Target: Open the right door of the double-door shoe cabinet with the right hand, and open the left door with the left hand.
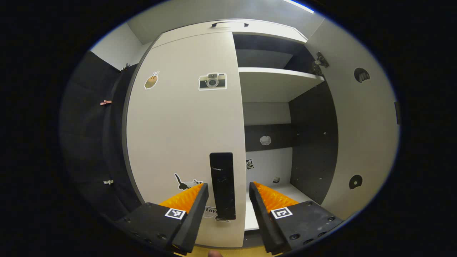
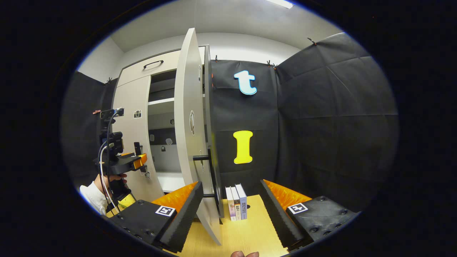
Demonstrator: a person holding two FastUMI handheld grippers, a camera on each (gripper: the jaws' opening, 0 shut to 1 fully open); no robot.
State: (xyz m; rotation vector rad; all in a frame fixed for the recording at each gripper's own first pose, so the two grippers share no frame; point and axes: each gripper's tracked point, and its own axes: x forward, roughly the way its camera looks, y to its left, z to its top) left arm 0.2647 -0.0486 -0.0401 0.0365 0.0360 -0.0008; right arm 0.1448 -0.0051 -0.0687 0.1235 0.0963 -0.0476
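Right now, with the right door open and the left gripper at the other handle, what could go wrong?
1. The left gripper is open around the left door's handle, not yet clamped; pulling now, the fingers could slip off.
2. The right door stands wide open with the right gripper open around its handle; a nudge could swing it.
3. The books stand close to that door's lower edge and could be knocked over.

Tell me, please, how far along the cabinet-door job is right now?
Done: the right door stands wide open. In hand: the left gripper is open around the left door's handle, not yet clamped. Left: the left door is still closed. The right gripper is open.
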